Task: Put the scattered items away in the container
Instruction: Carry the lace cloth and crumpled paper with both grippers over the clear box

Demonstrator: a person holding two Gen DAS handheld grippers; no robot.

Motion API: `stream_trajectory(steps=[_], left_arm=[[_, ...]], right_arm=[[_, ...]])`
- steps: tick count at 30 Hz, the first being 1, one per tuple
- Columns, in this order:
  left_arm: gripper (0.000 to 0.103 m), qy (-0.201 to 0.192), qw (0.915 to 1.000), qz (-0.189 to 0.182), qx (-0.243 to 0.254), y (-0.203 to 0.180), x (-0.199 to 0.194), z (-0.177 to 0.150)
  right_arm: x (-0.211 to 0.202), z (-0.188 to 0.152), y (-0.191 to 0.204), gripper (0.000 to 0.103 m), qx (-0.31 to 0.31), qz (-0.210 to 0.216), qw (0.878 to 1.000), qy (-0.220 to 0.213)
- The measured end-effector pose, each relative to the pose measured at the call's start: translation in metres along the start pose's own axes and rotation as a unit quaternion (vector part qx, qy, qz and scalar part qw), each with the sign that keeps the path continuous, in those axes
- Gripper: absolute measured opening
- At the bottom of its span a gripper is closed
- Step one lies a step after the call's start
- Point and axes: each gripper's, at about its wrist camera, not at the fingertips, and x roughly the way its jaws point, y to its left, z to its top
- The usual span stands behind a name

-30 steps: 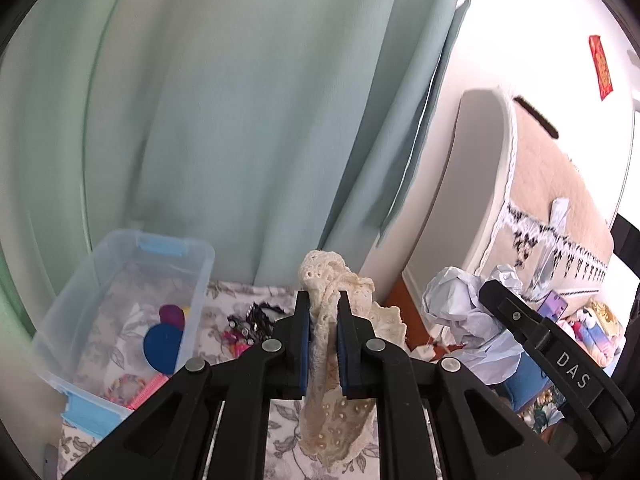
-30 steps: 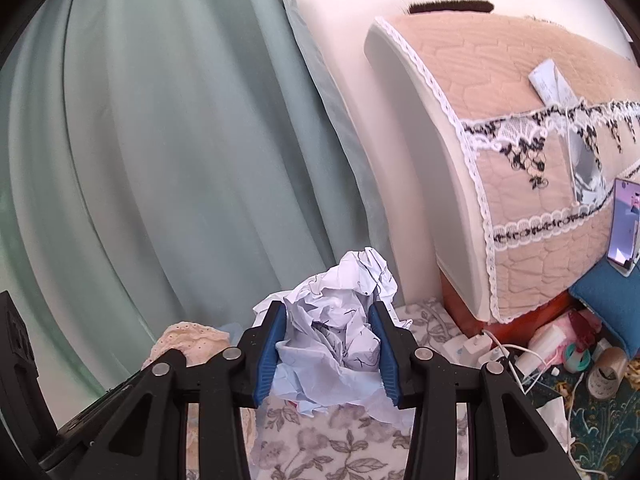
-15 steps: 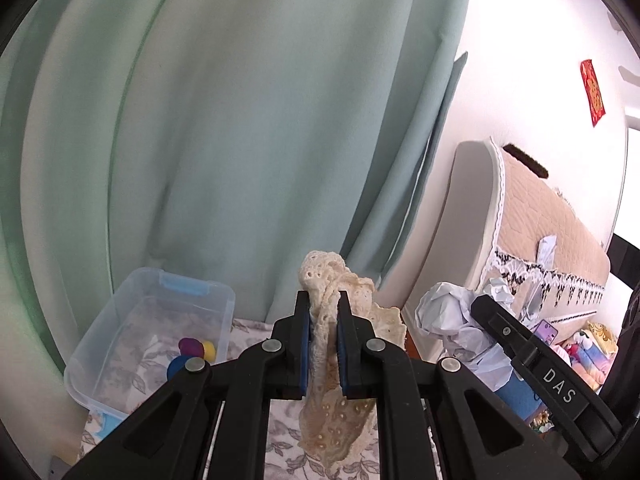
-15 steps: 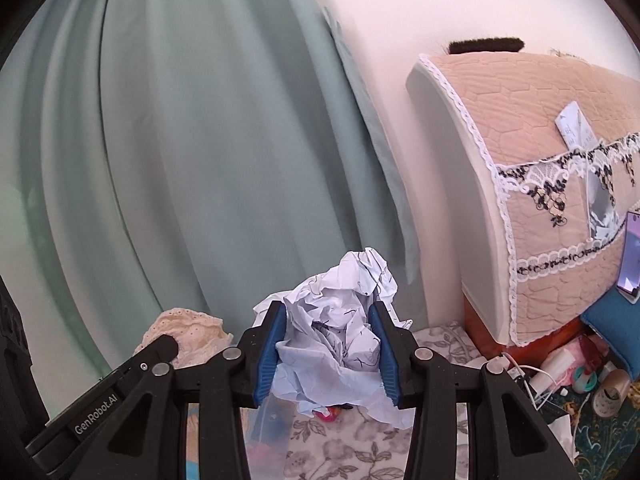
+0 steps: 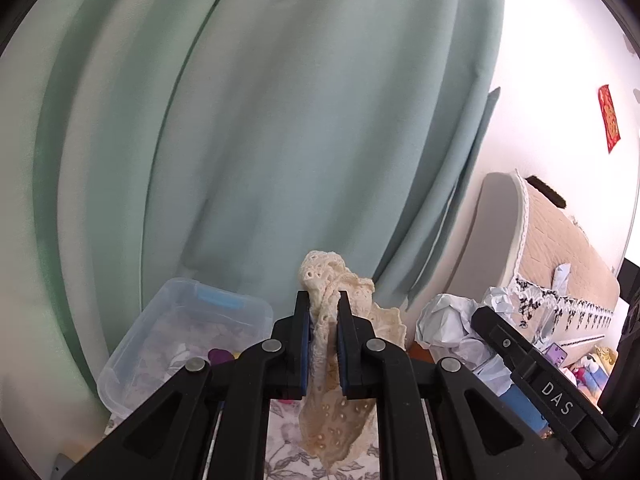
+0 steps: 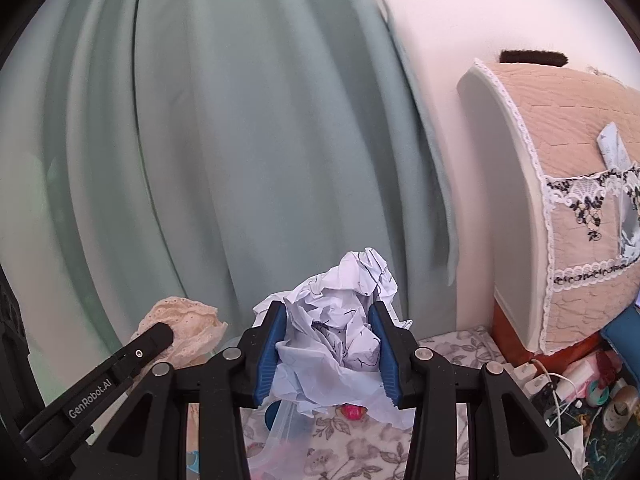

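Crumpled paper (image 6: 340, 320) between tongs (image 6: 331, 328)

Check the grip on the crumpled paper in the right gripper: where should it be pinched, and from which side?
Likely as it stands: the right gripper pinches the crumpled paper across its dense wadded middle, one pad on each flank. The loose sheet hanging below would probably slip or tear if pinched alone. The wad has no clear axis, so coming from the side suits it.

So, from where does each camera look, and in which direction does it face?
Left wrist: sits on the left gripper, facing the curtain and clear container; its fingers pinch the lace cloth.
Right wrist: sits on the right gripper, facing the curtain; its fingers clamp crumpled paper.
Shared: each view shows the other gripper and its load.
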Motion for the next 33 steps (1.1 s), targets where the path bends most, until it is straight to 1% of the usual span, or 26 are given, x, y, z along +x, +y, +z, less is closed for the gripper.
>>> stream_trajectory(steps=[14, 23, 33], left_arm=[[0.011, 0.004, 0.9978, 0.037, -0.056, 0.072, 0.007, -0.003], [0.011, 0.014, 0.9938, 0.060, -0.092, 0.114, 0.013, -0.012], [0.011, 0.030, 0.9899, 0.073, -0.118, 0.144, 0.027, -0.024]], right_arm=[[0.044, -0.025, 0.054, 0.046, -0.052, 0.021, 0.997, 0.049], [0.073, -0.049, 0.083, 0.046, -0.081, 0.033, 0.993, 0.085], [0.100, -0.080, 0.103, 0.046, -0.101, 0.040, 0.987, 0.122]])
